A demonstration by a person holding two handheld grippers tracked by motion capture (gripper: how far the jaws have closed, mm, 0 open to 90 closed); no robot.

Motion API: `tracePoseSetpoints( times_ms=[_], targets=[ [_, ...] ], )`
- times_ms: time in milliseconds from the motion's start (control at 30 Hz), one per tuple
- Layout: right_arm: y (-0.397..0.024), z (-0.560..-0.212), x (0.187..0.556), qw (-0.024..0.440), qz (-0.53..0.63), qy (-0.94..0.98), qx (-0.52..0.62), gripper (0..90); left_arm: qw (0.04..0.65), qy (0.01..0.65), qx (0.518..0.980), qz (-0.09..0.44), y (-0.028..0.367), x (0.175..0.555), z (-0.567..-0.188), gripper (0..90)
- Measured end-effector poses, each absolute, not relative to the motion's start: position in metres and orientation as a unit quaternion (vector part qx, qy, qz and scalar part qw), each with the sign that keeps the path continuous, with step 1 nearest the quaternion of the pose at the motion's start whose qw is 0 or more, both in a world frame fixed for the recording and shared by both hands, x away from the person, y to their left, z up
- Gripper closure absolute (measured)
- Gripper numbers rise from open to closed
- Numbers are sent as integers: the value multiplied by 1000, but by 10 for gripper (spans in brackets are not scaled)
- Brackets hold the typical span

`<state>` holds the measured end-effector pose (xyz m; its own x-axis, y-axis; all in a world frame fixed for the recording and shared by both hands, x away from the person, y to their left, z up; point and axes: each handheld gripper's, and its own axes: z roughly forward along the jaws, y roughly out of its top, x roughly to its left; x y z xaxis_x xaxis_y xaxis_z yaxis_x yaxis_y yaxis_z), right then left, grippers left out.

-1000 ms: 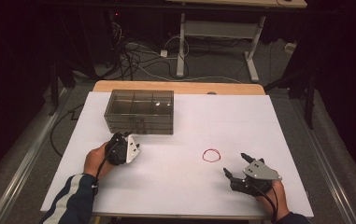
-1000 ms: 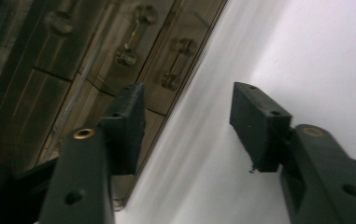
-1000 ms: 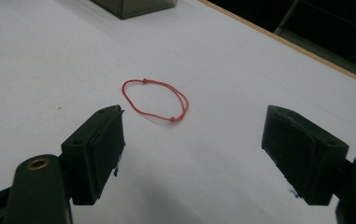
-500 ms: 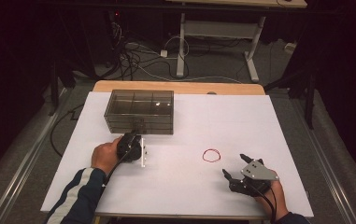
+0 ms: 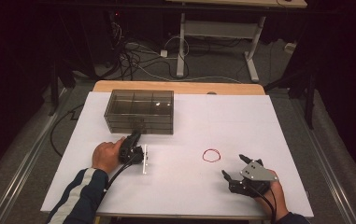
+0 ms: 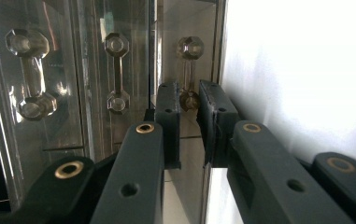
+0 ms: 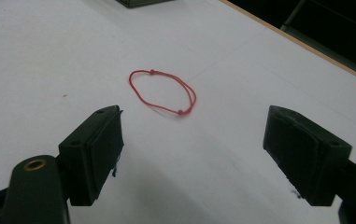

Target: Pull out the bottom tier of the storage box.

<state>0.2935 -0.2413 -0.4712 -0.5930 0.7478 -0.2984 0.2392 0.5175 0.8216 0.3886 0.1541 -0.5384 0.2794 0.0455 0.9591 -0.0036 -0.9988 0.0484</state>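
On the white table sheet [image 5: 269, 121], the left gripper [image 6: 188, 100], jaws just closing around a clear faceted drawer handle [image 6: 188, 70], meets something rigid, slippery; the right gripper [image 7: 192, 140] gapes empty.

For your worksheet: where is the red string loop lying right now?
In the high view the red string loop lies flat on the white table, right of centre, just ahead of the open right gripper.
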Motion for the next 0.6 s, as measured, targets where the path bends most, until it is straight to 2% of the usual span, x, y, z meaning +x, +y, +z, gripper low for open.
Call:
tracePoseSetpoints(
  times_ms=[267, 600],
  targets=[
    [-242, -470, 293, 333, 383, 807, 302, 207, 19, 10, 794, 608, 155, 384, -540, 779],
    [-242, -470, 292, 335, 383, 807, 300, 207, 35, 17, 806, 591, 158, 372, -536, 776]
  ],
)
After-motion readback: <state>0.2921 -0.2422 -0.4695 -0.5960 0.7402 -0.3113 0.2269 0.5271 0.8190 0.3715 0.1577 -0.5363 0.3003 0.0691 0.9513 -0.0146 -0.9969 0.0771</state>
